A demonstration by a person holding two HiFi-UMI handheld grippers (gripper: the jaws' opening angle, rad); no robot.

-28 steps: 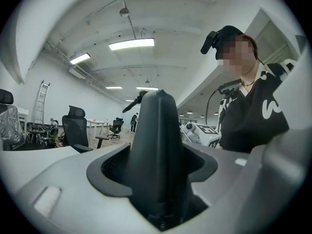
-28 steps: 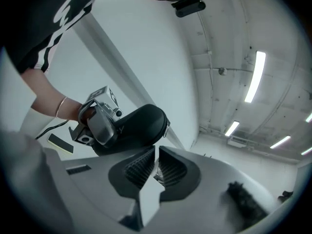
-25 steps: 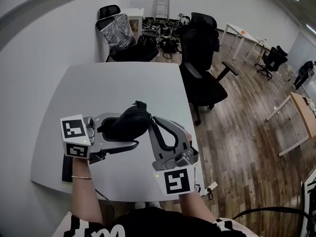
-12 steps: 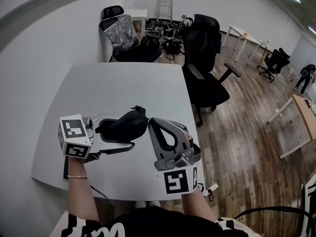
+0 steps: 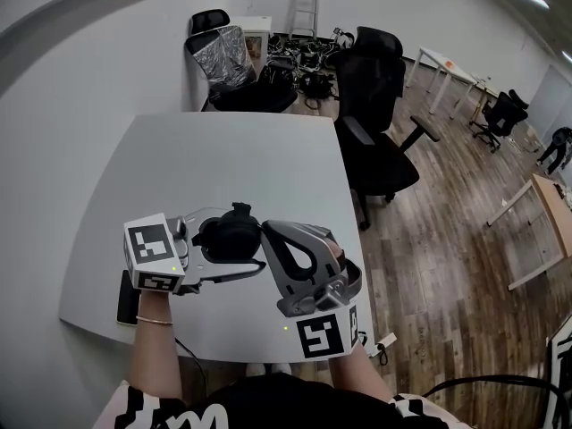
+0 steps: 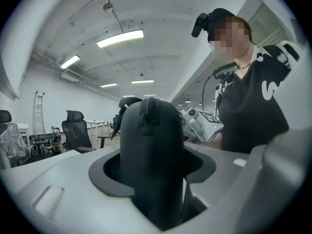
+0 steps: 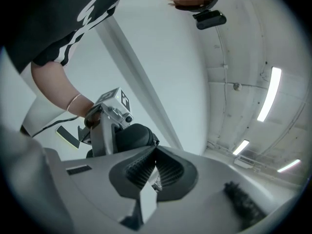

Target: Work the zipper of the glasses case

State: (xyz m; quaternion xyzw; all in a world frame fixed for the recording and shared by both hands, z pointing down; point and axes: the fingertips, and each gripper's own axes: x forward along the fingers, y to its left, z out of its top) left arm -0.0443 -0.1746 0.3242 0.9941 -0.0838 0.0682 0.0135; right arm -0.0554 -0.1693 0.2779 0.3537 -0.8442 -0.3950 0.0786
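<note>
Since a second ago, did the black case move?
Yes. The glasses case swung round and shifted slightly toward the table's near edge.

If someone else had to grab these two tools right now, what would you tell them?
Left gripper: shut on the case, which it holds above the table; its jaws have just closed a little further.
Right gripper: shut, apparently on the small metal pull, right by the case.
Done: case gripped, pull pinched.
Left: draw the pull along the zipper. How far it has already run cannot be seen.
</note>
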